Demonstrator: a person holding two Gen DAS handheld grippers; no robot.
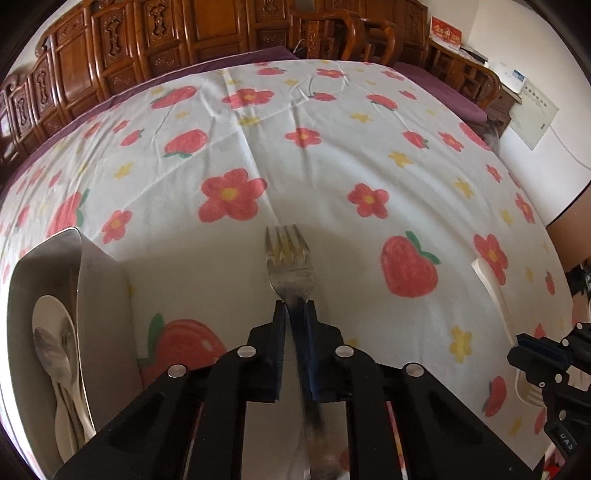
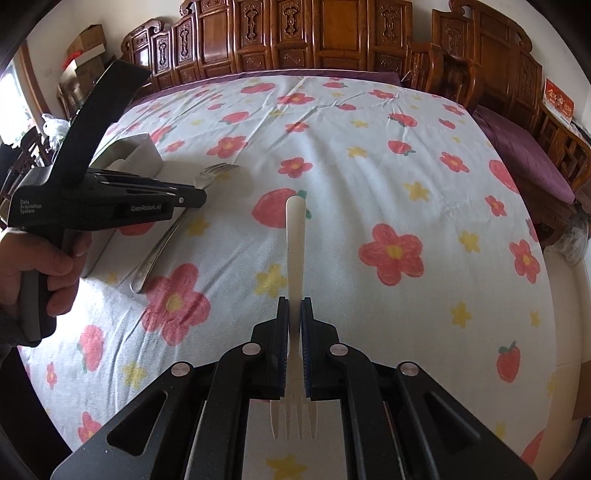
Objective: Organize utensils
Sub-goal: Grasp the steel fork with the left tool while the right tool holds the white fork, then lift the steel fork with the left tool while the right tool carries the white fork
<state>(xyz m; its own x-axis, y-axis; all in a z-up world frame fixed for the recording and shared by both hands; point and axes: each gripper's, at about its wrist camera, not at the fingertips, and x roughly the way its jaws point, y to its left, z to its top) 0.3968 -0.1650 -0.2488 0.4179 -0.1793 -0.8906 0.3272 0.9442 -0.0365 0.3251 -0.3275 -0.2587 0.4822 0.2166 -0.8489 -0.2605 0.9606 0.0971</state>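
My left gripper (image 1: 295,303) is shut on a metal fork (image 1: 290,258), gripping its neck, tines pointing forward above the cloth. In the right wrist view the same fork (image 2: 173,225) hangs from the left gripper (image 2: 201,197). My right gripper (image 2: 294,301) is shut on a white plastic fork (image 2: 295,240), handle pointing forward, tines back toward the camera. That plastic fork (image 1: 491,288) and the right gripper (image 1: 532,350) show at the right of the left wrist view. A metal utensil holder (image 1: 99,295) at the left holds spoons (image 1: 51,347).
The table wears a white cloth (image 2: 369,184) printed with red flowers and strawberries. Carved wooden cabinets (image 2: 295,33) and chairs (image 2: 480,66) stand behind it. The holder (image 2: 142,153) sits at the table's left side. A person's hand (image 2: 40,266) holds the left gripper.
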